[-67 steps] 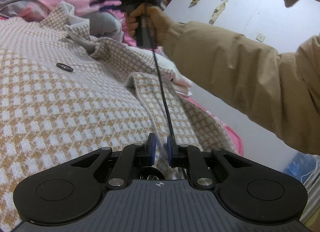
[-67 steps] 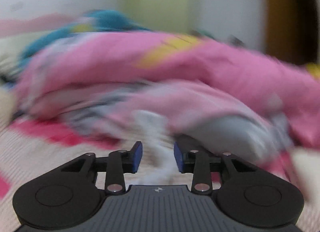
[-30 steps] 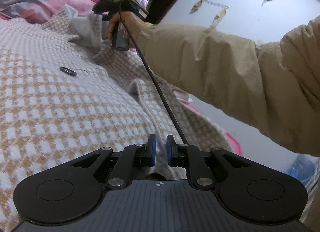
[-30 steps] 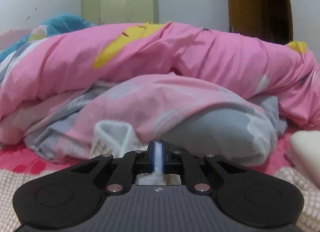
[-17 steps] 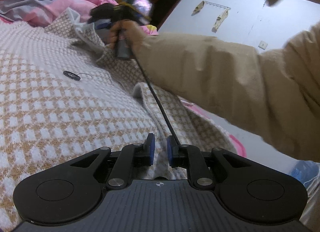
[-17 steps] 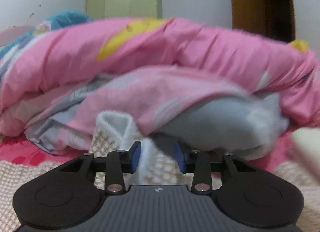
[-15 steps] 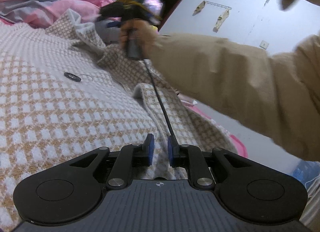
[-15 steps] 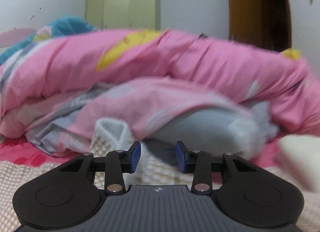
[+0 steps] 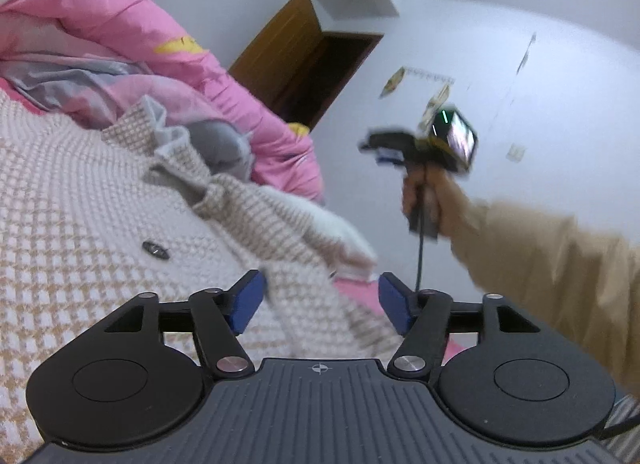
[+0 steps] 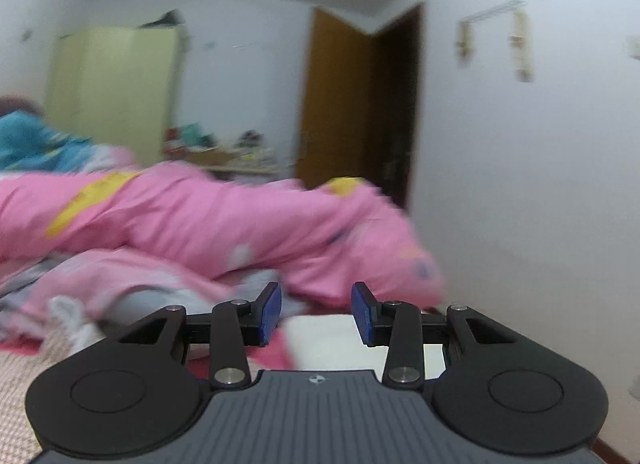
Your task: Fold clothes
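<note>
A beige-and-white checked knit garment with a black button lies spread on the bed, its collar rumpled against the quilt. My left gripper hovers just above the garment's right edge. Its jaws are opening, and the cloth lies loose below the gap without being pinched. My right gripper, held by a hand in a tan sleeve, is up in the air to the right of the bed. In the right wrist view it stands open with nothing between its blue pads.
A pink quilt is heaped along the far side of the bed. A white folded item lies on the red sheet near the bed's right edge. Beyond are a brown door, a yellow-green wardrobe and a white wall.
The left jaws spread apart, letting go of the garment's edge, and lifted a little. The right gripper let go of the collar, opened, and swung up and to the right, away from the bed.
</note>
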Action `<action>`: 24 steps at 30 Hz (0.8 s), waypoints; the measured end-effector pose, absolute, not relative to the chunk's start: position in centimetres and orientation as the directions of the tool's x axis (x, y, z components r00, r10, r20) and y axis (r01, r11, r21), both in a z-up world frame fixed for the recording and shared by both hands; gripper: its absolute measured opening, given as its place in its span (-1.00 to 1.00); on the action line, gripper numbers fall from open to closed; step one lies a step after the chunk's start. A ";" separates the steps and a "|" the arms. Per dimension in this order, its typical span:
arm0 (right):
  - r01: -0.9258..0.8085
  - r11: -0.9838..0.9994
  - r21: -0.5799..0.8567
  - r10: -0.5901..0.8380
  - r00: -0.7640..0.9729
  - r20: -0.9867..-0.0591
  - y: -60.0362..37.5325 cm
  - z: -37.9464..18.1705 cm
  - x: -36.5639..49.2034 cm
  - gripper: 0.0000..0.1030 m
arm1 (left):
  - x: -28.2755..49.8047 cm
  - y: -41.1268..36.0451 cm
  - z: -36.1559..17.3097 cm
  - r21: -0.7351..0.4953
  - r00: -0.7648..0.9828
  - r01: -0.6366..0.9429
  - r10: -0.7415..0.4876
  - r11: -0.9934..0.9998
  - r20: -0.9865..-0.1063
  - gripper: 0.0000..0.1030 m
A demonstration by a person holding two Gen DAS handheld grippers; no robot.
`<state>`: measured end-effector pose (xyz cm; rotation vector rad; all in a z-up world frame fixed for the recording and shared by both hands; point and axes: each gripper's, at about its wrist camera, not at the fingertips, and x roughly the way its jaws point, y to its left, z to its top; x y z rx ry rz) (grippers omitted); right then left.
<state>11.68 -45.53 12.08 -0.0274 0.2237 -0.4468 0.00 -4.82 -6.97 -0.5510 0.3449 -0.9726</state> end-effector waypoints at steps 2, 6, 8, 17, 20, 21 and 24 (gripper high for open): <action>0.480 0.876 -0.045 -0.480 0.858 -0.182 -47.5 13.2 9.5 -0.21 | 0.1 -4.9 -6.5 -0.590 0.519 0.680 -0.854 0.436 -0.032 0.35; 0.544 0.839 0.025 -0.540 0.837 -0.090 -50.3 17.8 6.6 -0.21 | 0.8 -7.0 -5.7 -0.506 0.497 0.707 -0.856 0.494 -0.140 0.35; 0.562 0.826 0.050 -0.560 0.827 -0.042 -51.0 21.2 6.5 -0.19 | 1.8 -8.8 -5.6 -0.454 0.473 0.729 -0.856 0.513 -0.208 0.35; 0.203 0.962 -0.181 -0.235 0.955 -0.182 -42.9 22.3 18.3 -0.20 | 8.1 -13.7 -7.3 -0.491 0.322 0.722 -0.865 0.487 -0.384 -0.04; -0.021 0.977 -0.210 -0.054 0.937 -0.345 -38.2 15.7 22.7 -0.20 | 8.9 -13.5 -8.8 -0.541 0.298 0.681 -0.862 0.493 -0.410 -0.29; -0.077 0.971 -0.228 -0.020 0.917 -0.397 -36.7 13.5 23.9 -0.20 | 8.9 -13.4 -9.2 -0.545 0.297 0.675 -0.859 0.498 -0.416 -0.36; -0.244 0.922 -0.302 0.046 0.840 -0.540 -31.8 7.0 27.0 -0.21 | 9.1 -13.2 -9.4 -0.562 0.295 0.662 -0.861 0.496 -0.414 -0.42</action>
